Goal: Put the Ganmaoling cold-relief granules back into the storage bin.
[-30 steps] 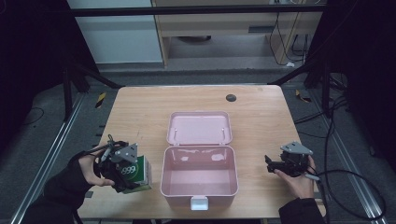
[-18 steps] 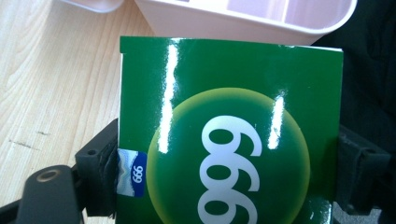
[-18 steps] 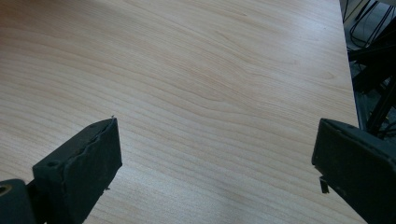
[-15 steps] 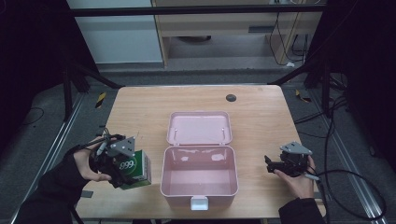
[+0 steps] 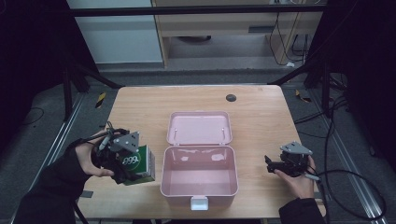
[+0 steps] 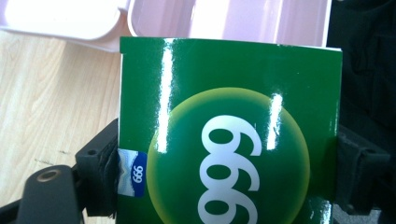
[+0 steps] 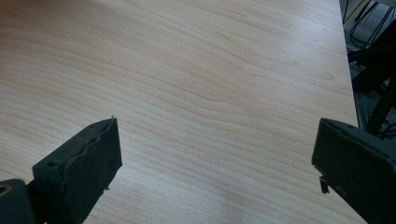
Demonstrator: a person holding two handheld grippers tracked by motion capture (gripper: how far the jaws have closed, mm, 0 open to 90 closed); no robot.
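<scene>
Light, glossy, crushable green box (image 6: pixel 229 140) pinched by left gripper (image 5: pixel 122 161) fingers at its sides; right gripper (image 7: pixel 215 182) fingers spread, empty.

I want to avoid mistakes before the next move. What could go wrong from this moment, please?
1. The left gripper holds the green box by its glossy sides; it might slip or get crushed.
2. The green box sits close beside the open pink case; moving it sideways could knock the case wall and shift the case.
3. The upright pink lid could be bumped if the box goes in too far.
</scene>
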